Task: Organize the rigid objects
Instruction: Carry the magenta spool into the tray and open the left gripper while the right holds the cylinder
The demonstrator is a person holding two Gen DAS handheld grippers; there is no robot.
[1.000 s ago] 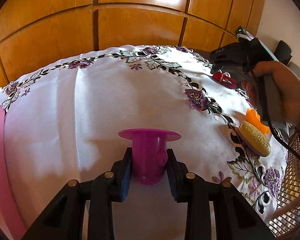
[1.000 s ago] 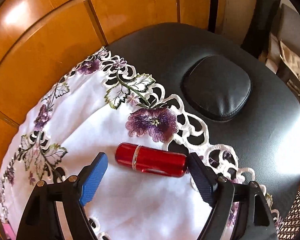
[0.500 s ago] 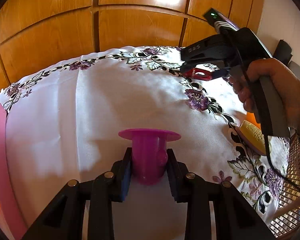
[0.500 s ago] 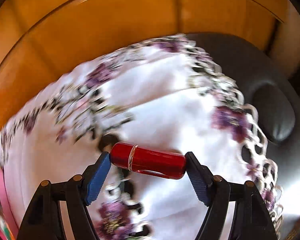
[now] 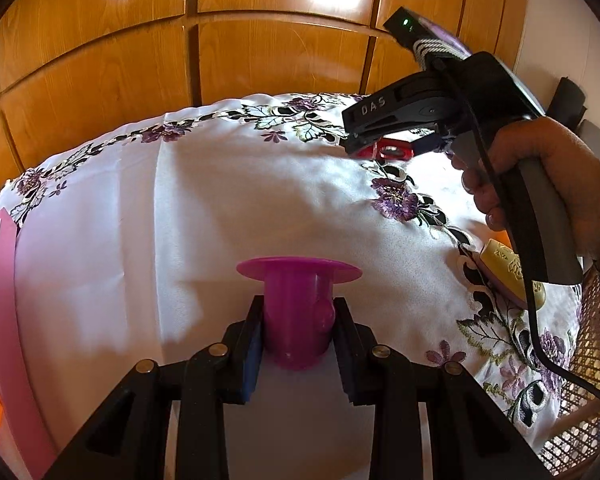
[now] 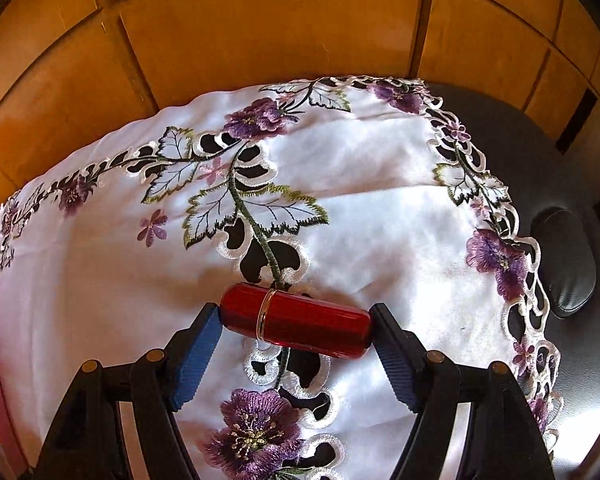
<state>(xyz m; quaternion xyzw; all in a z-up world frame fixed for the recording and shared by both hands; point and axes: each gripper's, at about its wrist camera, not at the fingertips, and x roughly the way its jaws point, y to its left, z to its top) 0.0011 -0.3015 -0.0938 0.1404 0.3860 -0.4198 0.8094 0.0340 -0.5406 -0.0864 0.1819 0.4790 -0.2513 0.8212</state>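
Note:
My left gripper (image 5: 298, 340) is shut on a magenta plastic piece (image 5: 298, 316) with a flat round flange, held above the white embroidered tablecloth (image 5: 188, 208). My right gripper (image 6: 296, 330) is shut on a shiny red cylinder (image 6: 300, 326) with a gold ring, gripped end to end and held above the cloth. The right gripper also shows in the left wrist view (image 5: 387, 148), at the far right, with the red cylinder (image 5: 389, 153) between its jaws.
A pink-rimmed tray (image 5: 8, 320) with red and orange items lies at the left edge. A yellow oval object (image 5: 511, 270) and an orange piece (image 5: 501, 237) lie on the cloth at the right. A wicker basket (image 5: 591, 364) stands at the right. Wood panels (image 5: 260, 60) stand behind.
My right gripper closed on the red cylinder, lifted it off the cloth and carried it leftward. My left gripper has stayed still with the magenta piece.

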